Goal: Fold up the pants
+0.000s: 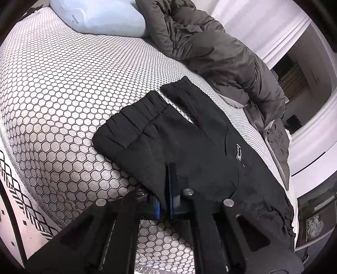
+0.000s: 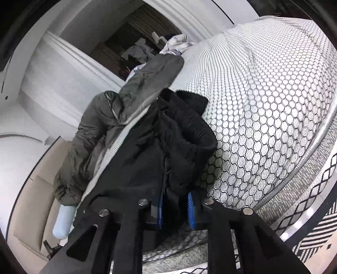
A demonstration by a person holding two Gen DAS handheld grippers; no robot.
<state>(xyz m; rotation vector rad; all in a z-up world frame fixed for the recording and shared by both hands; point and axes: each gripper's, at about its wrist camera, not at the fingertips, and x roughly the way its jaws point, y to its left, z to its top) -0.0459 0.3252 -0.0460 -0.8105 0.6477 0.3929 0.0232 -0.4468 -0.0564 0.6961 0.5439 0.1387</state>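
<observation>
Black pants (image 1: 189, 134) lie on a mattress with a honeycomb pattern (image 1: 63, 94), the elastic waistband toward the far left and a zip pocket at the right. My left gripper (image 1: 165, 194) is shut on the near edge of the pants, its blue pads pinching the fabric. In the right wrist view the pants (image 2: 168, 137) are bunched and lifted off the mattress (image 2: 263, 94). My right gripper (image 2: 175, 208) is shut on a thick fold of black fabric between its blue pads.
A dark grey-green duvet (image 1: 221, 52) is heaped along the far side of the bed, also in the right wrist view (image 2: 130, 99). A light blue pillow (image 1: 101, 16) lies at the head. White walls and a doorway (image 1: 294, 69) stand beyond.
</observation>
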